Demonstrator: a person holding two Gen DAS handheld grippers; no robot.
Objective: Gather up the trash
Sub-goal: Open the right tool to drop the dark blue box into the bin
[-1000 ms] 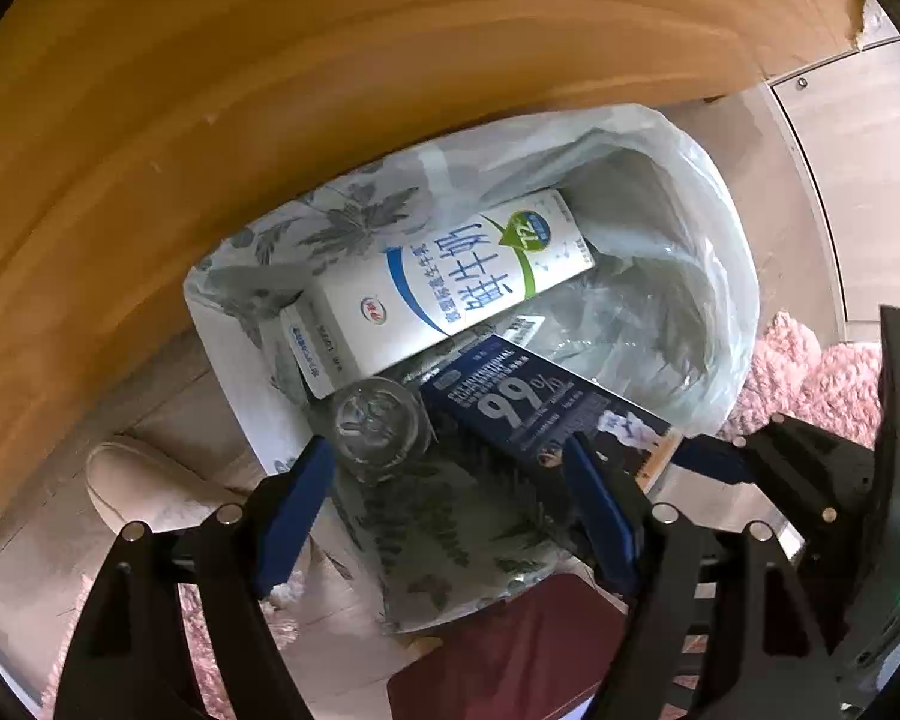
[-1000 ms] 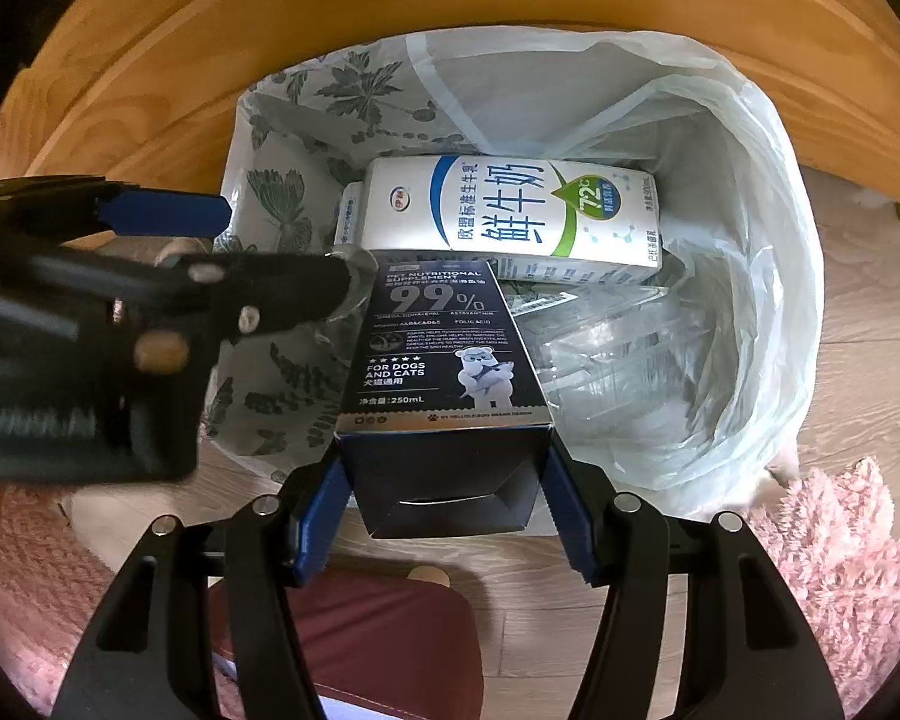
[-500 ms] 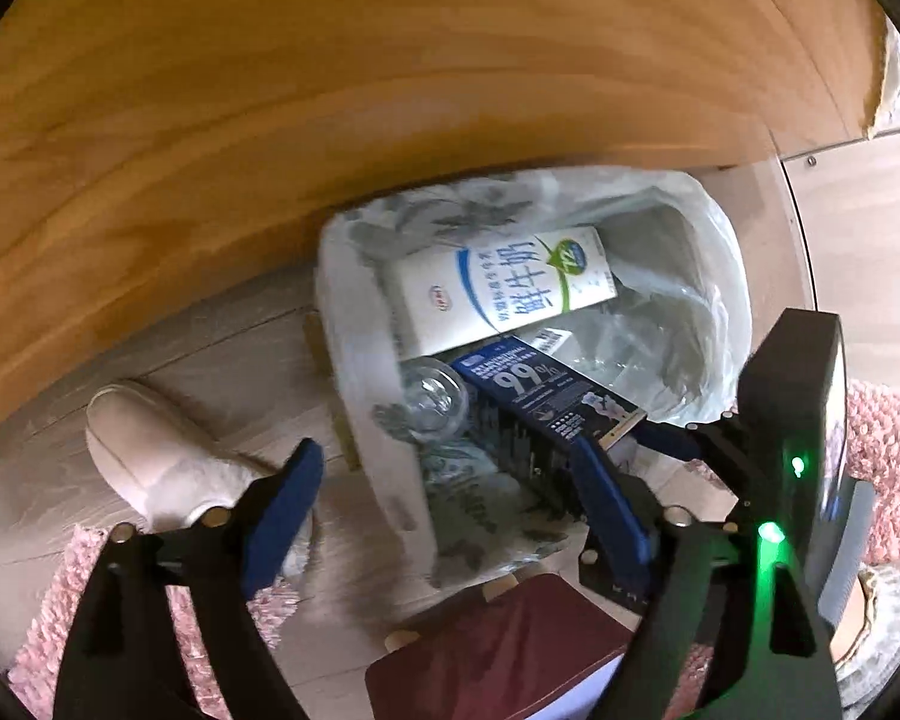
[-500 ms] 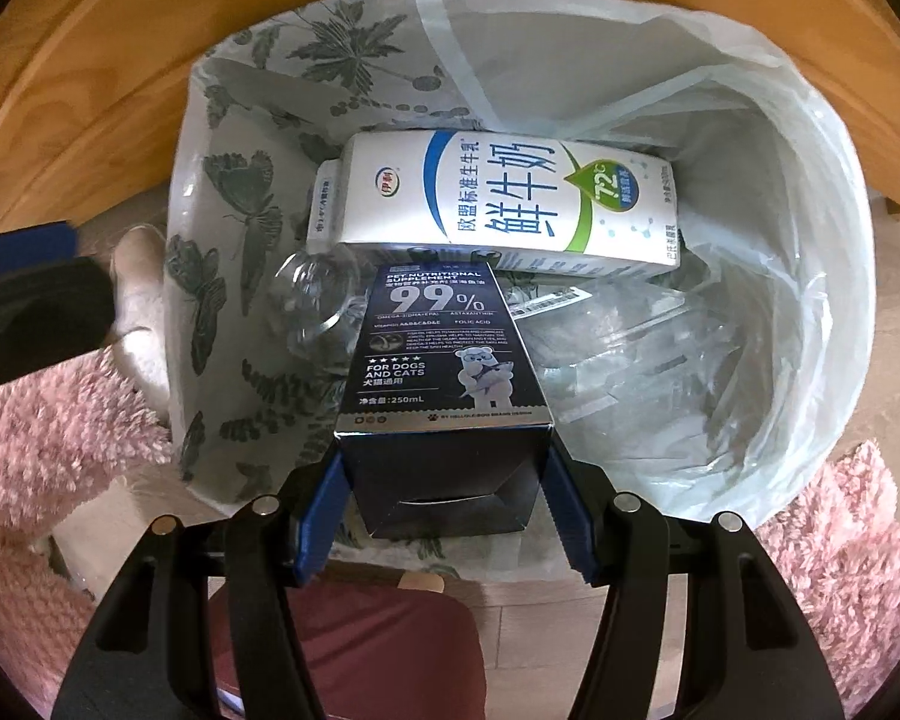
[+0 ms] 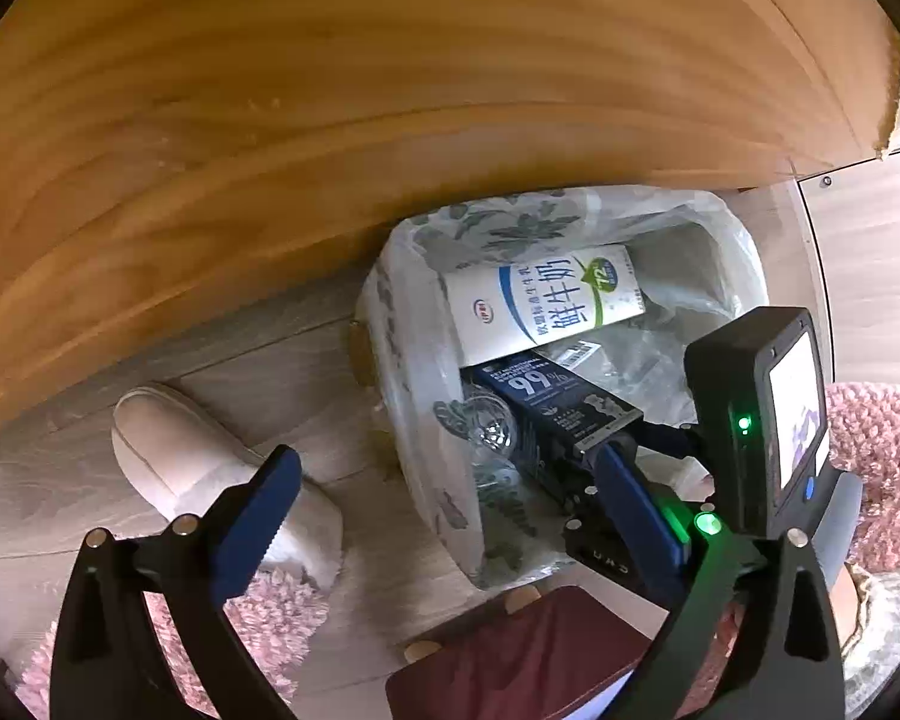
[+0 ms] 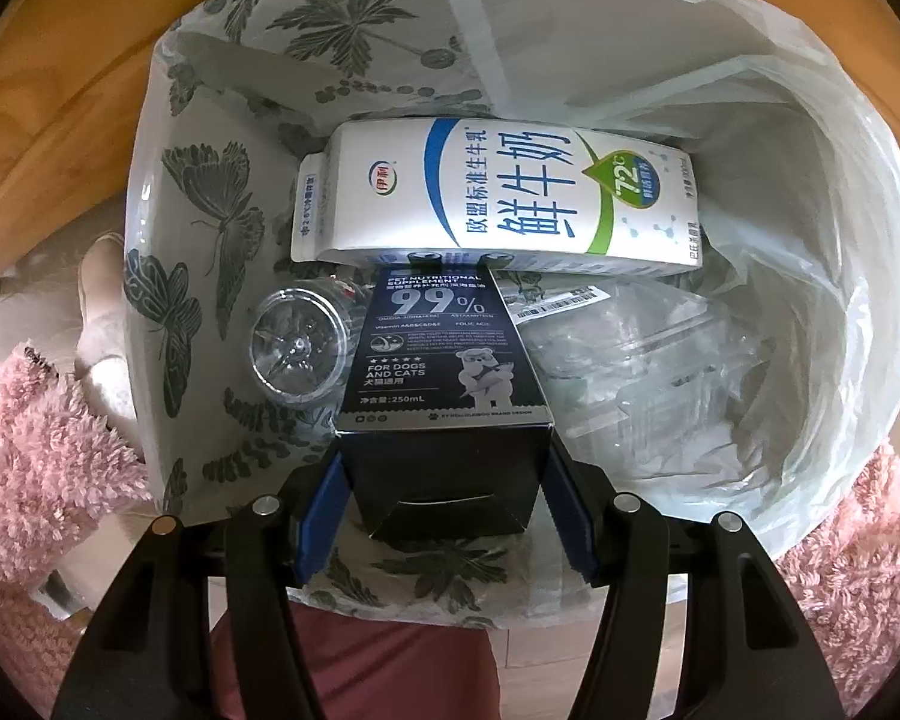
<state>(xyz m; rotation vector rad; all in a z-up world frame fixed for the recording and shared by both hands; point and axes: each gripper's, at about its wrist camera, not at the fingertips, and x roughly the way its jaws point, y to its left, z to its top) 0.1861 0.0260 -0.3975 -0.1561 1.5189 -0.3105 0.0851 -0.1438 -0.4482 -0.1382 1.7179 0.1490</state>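
A bin lined with a leaf-and-butterfly printed bag (image 6: 210, 228) holds a white milk carton (image 6: 510, 192), a clear plastic bottle (image 6: 297, 354) and crumpled clear plastic packaging (image 6: 642, 372). My right gripper (image 6: 444, 504) points down into the bin, shut on a dark blue pet-supplement box (image 6: 444, 348) whose far end reaches the carton. In the left wrist view the same box (image 5: 546, 396) pokes into the bin (image 5: 402, 312) beside the right gripper's camera housing (image 5: 756, 420). My left gripper (image 5: 450, 516) hangs over the bin's left rim, its jaws opening wide with nothing held between them.
A curved wooden furniture panel (image 5: 330, 120) rises right behind the bin. A pale slipper (image 5: 198, 456) lies on the wood floor to the left. A pink fluffy rug (image 6: 42, 450) flanks the bin on both sides. A dark red surface (image 5: 528, 654) sits just below the grippers.
My left gripper has drawn back to the left off the bin and its jaws have spread wider. My right gripper has sunk lower into the bin with the blue box.
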